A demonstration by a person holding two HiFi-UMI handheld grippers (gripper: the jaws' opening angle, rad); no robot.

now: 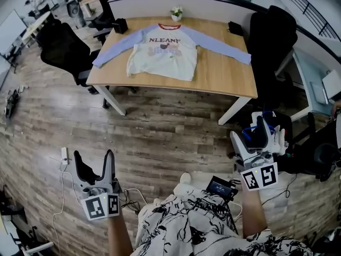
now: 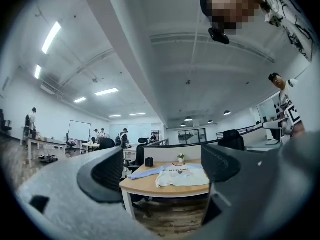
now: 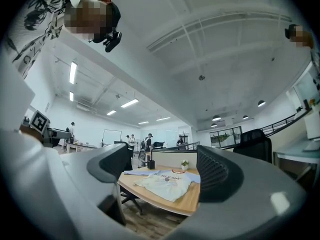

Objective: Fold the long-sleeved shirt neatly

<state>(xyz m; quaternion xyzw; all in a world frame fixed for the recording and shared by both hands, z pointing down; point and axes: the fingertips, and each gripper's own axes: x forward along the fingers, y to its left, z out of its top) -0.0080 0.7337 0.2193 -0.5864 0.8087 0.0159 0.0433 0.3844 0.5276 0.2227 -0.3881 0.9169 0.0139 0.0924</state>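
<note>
A long-sleeved shirt (image 1: 165,51) with a white body, blue sleeves and a red collar lies flat, face up, on the wooden table (image 1: 218,73), both sleeves spread outward. It also shows far off between the jaws as the shirt (image 2: 181,175) in the left gripper view and the shirt (image 3: 166,181) in the right gripper view. My left gripper (image 1: 95,163) is open and empty, well short of the table over the floor. My right gripper (image 1: 249,131) is open and empty too, near the table's front right leg.
A small potted plant (image 1: 176,13) and a black box (image 1: 120,25) stand at the table's far edge, another dark item (image 1: 235,28) at its right end. Black office chairs (image 1: 64,49) flank the table. Cables and a device (image 1: 222,187) lie on the wood floor by the person's feet.
</note>
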